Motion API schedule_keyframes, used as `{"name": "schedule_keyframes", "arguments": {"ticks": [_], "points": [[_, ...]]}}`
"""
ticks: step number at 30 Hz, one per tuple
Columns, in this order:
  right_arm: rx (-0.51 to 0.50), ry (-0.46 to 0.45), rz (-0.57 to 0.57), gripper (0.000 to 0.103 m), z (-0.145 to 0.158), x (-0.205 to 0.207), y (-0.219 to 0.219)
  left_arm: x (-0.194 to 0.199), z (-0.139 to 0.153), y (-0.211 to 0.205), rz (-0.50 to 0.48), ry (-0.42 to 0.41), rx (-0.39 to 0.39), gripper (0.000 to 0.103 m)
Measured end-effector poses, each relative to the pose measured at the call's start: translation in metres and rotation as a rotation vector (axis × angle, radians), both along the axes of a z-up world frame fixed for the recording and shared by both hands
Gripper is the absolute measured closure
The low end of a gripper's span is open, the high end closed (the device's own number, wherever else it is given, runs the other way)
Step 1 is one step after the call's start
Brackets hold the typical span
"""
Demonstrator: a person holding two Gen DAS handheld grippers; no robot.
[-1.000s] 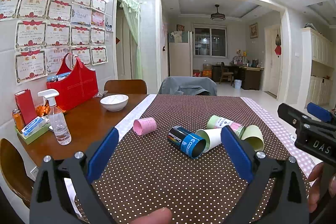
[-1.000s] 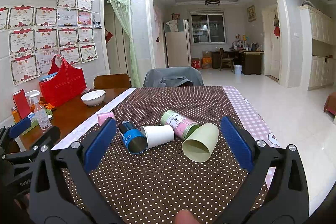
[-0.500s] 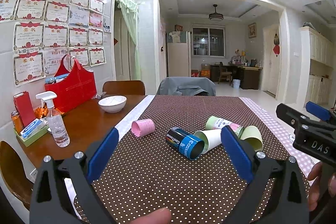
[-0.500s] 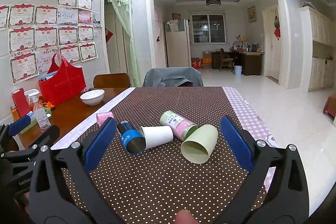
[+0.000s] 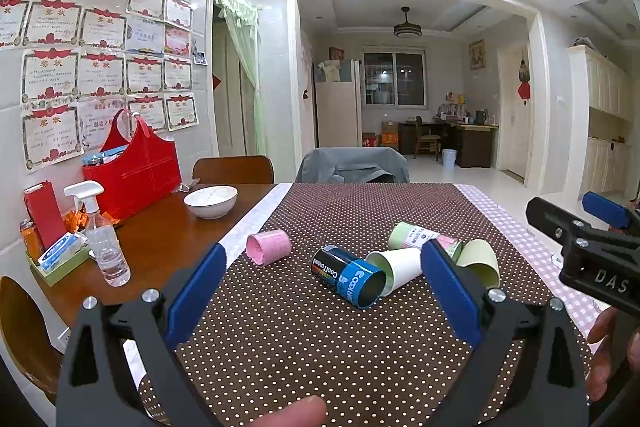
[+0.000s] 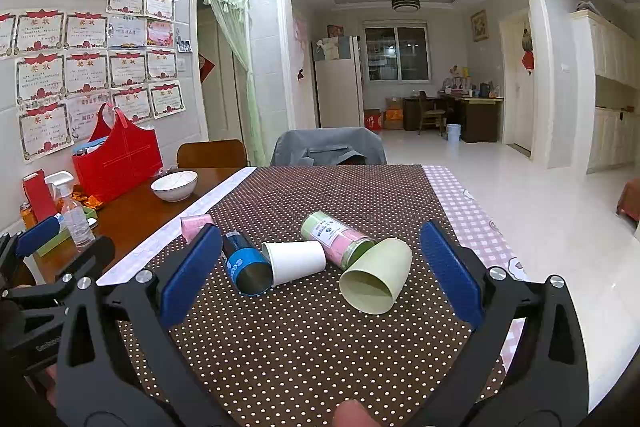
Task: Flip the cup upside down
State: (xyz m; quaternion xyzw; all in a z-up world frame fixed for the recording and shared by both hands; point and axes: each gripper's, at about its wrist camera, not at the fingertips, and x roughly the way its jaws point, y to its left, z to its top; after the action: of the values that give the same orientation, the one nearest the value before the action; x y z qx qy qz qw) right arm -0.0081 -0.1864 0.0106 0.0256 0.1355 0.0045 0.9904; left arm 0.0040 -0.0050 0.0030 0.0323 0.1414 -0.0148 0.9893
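Several cups lie on their sides on the brown dotted tablecloth (image 5: 304, 339): a pink cup (image 5: 269, 247), a blue printed cup (image 5: 349, 281), a white paper cup (image 5: 396, 266), a green-and-pink cup (image 5: 416, 239) and a pale green cup (image 5: 480, 263). In the right wrist view they are the pink cup (image 6: 194, 225), blue cup (image 6: 245, 267), white cup (image 6: 295, 262), green-and-pink cup (image 6: 338, 239) and pale green cup (image 6: 378, 277). My left gripper (image 5: 323, 291) is open and empty, short of the cups. My right gripper (image 6: 320, 273) is open and empty, short of the cups.
On the bare wood at the left stand a white bowl (image 5: 211, 201), a spray bottle (image 5: 102, 235), a red bag (image 5: 134, 171) and a small tray of items (image 5: 60, 261). Chairs stand at the far end (image 5: 354, 165). The table's right edge carries a checked cloth (image 6: 472, 215).
Both grippers have shifted slightly; the cups sit a little lower and nearer in both views. The cups themselves have not moved.
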Motion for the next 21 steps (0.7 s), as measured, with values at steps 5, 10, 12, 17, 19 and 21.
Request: {"name": "schedule_keyframes", "arguments": {"ticks": [5,10,12,17,19,21], "points": [[0.001,0.027,0.0,0.006,-0.003,0.007,-0.013,0.013,-0.005,-0.012,-0.022,0.032,0.027,0.007],[-0.011,0.07,-0.043,0.006,-0.009,0.018,-0.043,0.038,-0.016,-0.033,-0.09,0.106,0.057,0.007],[-0.01,0.089,-0.071,0.006,-0.011,0.023,-0.057,0.05,-0.021,-0.042,-0.11,0.133,0.072,0.007],[0.0,0.142,-0.135,0.006,-0.019,0.033,-0.095,0.082,-0.035,-0.068,-0.182,0.214,0.096,0.007],[0.006,0.166,-0.15,0.006,-0.023,0.039,-0.107,0.095,-0.041,-0.081,-0.207,0.248,0.111,0.007],[0.009,0.189,-0.162,0.006,-0.028,0.044,-0.118,0.106,-0.046,-0.092,-0.24,0.272,0.118,0.007]]}}
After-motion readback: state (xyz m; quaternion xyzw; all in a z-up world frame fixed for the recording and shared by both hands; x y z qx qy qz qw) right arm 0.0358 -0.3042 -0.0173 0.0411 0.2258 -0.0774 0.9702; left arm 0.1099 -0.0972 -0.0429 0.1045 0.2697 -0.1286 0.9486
